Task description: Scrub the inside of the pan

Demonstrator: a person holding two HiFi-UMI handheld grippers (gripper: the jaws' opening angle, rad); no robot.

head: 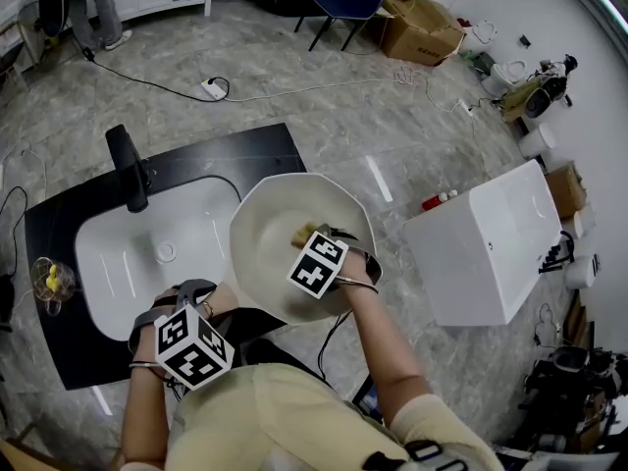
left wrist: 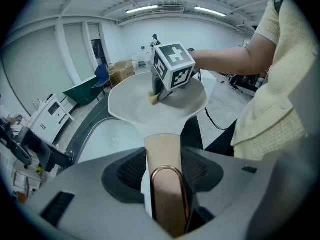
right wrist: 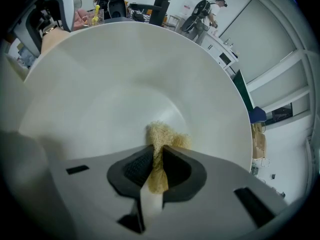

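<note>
Our left gripper point(left wrist: 166, 176) has its jaws closed on the handle point(left wrist: 164, 146) of the pan point(head: 267, 226), holding it tilted over the sink's point(head: 118, 263) edge. Our right gripper point(right wrist: 157, 166) pinches a soft sponge point(right wrist: 162, 134) against the inside. The pan looks stiff, smooth and probably slippery, so we judge the handle the safest hold.

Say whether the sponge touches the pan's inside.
Touching: the right gripper view shows the sponge, clamped in the right gripper, pressed against the pan.
</note>
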